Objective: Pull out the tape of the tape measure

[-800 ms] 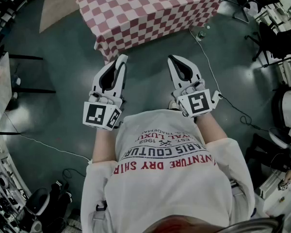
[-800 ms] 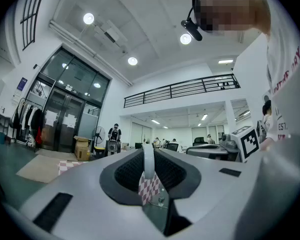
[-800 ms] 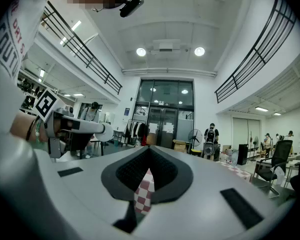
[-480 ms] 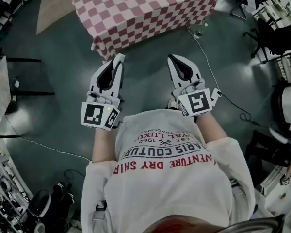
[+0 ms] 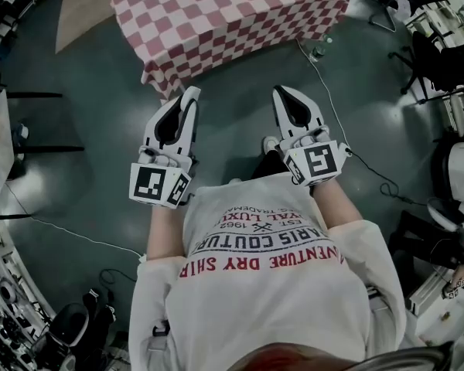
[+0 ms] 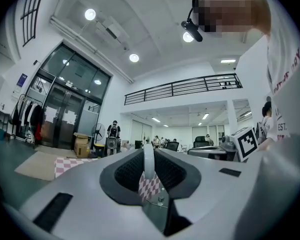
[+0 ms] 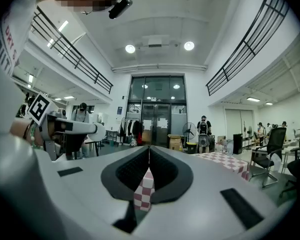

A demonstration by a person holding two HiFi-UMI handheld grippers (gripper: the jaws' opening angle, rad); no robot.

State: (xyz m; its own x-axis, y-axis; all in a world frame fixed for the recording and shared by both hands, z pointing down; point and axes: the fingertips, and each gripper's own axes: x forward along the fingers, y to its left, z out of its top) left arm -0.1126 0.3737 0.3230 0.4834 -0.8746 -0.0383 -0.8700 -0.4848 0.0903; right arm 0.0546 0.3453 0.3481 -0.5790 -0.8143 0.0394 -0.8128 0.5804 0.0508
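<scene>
No tape measure shows in any view. In the head view I hold both grippers side by side in front of my chest, pointing at a table with a red-and-white checkered cloth [image 5: 216, 14]. My left gripper [image 5: 192, 93] has its jaw tips together with nothing between them, and in the left gripper view [image 6: 148, 151] only cloth shows below the tips. My right gripper [image 5: 282, 91] is shut and empty too, its tips meeting in the right gripper view [image 7: 149, 149]. Both hang over the dark green floor, short of the table's near edge.
A cable [image 5: 336, 118] runs across the floor at the right, with a small bottle [image 5: 319, 52] near the table corner. Office chairs [image 5: 441, 60] and equipment stand at the right edge, more gear at the lower left [image 5: 69, 323]. A brown mat [image 5: 85, 6] lies left of the table. People stand far off.
The table has drifted slightly left in the head view and the right gripper sits a little further right. A shoe now shows below the right gripper. Both pairs of jaws stand unchanged.
</scene>
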